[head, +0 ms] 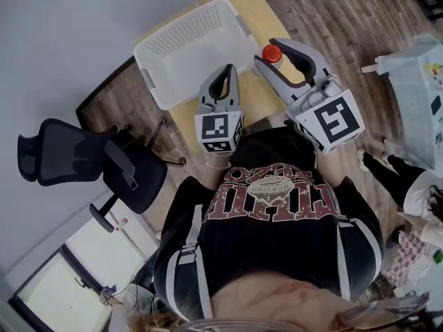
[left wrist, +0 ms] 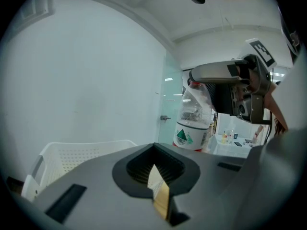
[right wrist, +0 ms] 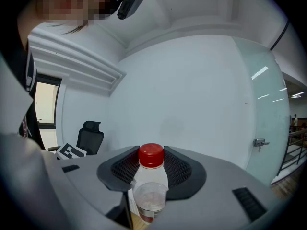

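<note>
Right tool [right wrist: 151,172] tight around bottle [right wrist: 151,156]

One red-capped bottle [right wrist: 150,176], one white basket [head: 201,43], one wooden table [head: 259,12] — one office chair [head: 83,161]

clear plastic bottle [left wrist: 193,123], red cap, white label with green logo, upright, held between right gripper [head: 271,54] fingers
</note>
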`<state>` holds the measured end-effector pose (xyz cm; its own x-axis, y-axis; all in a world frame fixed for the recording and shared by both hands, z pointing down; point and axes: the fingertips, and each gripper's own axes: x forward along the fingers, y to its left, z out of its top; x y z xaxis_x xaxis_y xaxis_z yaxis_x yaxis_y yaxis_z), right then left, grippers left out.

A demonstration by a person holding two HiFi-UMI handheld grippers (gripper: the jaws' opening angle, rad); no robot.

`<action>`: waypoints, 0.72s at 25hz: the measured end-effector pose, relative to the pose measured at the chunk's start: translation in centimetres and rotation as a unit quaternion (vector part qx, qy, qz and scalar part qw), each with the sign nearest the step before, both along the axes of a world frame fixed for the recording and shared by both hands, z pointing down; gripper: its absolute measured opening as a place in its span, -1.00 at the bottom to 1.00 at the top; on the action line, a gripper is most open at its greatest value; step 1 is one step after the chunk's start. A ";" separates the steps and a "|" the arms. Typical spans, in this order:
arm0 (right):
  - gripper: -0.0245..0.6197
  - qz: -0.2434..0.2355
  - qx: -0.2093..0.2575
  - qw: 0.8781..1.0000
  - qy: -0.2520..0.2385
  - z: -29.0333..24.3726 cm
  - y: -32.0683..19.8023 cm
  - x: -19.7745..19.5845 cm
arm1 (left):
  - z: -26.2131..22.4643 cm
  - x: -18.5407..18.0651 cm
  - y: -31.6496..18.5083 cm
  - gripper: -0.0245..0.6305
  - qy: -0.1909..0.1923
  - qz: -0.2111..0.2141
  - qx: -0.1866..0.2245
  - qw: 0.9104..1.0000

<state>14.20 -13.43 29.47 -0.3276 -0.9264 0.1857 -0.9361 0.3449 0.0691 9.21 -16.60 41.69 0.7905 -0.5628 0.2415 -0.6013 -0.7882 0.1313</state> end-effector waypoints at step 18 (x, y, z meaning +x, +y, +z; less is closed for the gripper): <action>-0.41 0.009 -0.062 0.998 -0.016 6.5 2.0 0.6 | 0.2 0.5 0.8 -0.78 -0.008 0.012 0.001 1.000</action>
